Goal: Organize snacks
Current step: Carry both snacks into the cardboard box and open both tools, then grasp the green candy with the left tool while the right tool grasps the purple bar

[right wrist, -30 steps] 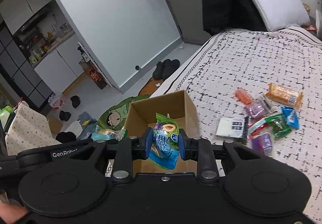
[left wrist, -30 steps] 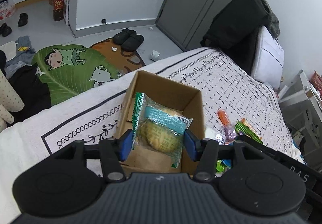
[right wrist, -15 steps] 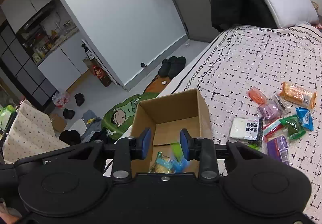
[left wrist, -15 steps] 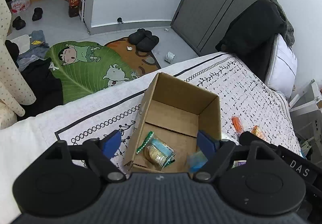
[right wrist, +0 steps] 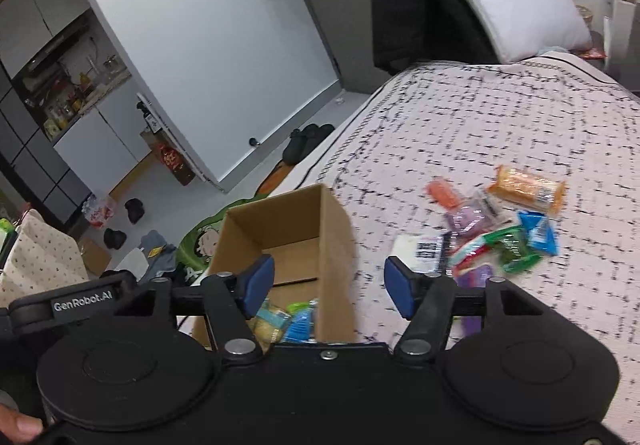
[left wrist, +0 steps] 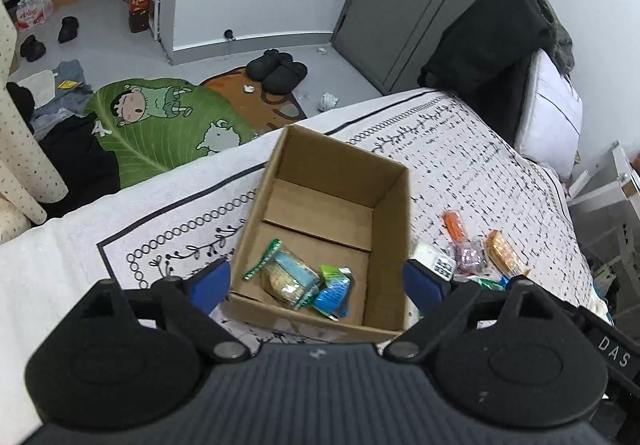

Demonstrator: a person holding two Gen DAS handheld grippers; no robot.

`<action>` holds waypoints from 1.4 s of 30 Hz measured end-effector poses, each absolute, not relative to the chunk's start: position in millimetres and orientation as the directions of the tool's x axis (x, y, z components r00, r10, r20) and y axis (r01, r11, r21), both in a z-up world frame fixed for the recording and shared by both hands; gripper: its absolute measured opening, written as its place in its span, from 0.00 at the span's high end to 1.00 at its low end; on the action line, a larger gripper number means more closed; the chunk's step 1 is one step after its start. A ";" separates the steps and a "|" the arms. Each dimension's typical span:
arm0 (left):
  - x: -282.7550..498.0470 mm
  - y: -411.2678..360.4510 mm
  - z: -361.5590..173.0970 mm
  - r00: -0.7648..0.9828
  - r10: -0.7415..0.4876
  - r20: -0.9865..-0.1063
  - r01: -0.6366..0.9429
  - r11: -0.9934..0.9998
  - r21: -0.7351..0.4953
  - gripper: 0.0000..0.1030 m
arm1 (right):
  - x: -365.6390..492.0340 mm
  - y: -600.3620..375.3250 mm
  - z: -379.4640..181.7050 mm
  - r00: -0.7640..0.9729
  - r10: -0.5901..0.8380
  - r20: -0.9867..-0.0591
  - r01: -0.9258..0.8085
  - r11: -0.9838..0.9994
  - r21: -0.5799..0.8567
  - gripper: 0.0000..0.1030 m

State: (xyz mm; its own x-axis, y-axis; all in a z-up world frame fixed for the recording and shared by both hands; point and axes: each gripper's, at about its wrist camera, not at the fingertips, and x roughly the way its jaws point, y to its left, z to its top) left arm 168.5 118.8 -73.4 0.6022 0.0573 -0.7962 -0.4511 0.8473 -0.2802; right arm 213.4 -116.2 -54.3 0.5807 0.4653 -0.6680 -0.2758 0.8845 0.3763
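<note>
- Left gripper (left wrist: 316, 281) fingers spread wide, just been opening, gripping nothing.
- Right gripper (right wrist: 329, 287) fingers released too, just opened, empty.
- Cracker pack (left wrist: 286, 277) and blue pouch (left wrist: 334, 291) lying in the box (left wrist: 390, 229), below and between the left fingers.
- Loose snacks (right wrist: 504, 229) on the bed (right wrist: 500, 117), beyond the right fingers.
</note>
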 end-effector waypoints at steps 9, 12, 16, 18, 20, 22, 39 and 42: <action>173.0 82.5 -69.3 0.616 0.032 -0.787 -0.419 0.859 -0.293 0.00 | 214.4 -161.4 -55.3 0.604 0.437 -0.666 -0.252 0.898 0.361 0.28; 176.1 72.2 -70.2 0.609 0.020 -0.793 -0.408 0.865 -0.292 0.00 | 217.3 -177.1 -56.9 0.611 0.429 -0.665 -0.240 0.901 0.362 0.22; 180.1 57.0 -72.3 0.608 0.015 -0.794 -0.398 0.871 -0.288 0.00 | 221.0 -197.0 -60.3 0.620 0.423 -0.661 -0.224 0.903 0.368 0.21; 182.6 50.0 -73.7 0.606 0.010 -0.796 -0.393 0.873 -0.288 0.00 | 223.7 -206.8 -64.0 0.621 0.417 -0.663 -0.213 0.904 0.370 0.21; 185.7 42.5 -75.1 0.604 0.002 -0.797 -0.383 0.878 -0.288 0.00 | 225.9 -215.0 -68.4 0.621 0.413 -0.666 -0.203 0.906 0.372 0.21; 189.4 34.0 -76.0 0.604 0.002 -0.797 -0.371 0.886 -0.279 0.00 | 228.1 -221.8 -73.6 0.618 0.410 -0.671 -0.198 0.907 0.372 0.21; 215.3 -17.0 -112.2 0.587 -0.012 -0.810 -0.336 0.906 -0.257 0.12 | 246.4 -240.7 -145.0 0.501 0.495 -0.710 -0.194 0.864 0.465 0.34; 222.6 -20.4 -119.8 0.573 -0.012 -0.819 -0.346 0.903 -0.255 0.22 | 254.3 -238.1 -158.0 0.468 0.504 -0.726 -0.195 0.860 0.471 0.42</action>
State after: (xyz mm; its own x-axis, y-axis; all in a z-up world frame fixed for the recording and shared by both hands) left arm 222.6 -20.4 -119.8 0.5733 -0.0117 -0.8193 -0.3461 0.9029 -0.2550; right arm 254.3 -238.1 -158.0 0.4684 0.5040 -0.7257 -0.1951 0.8601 0.4714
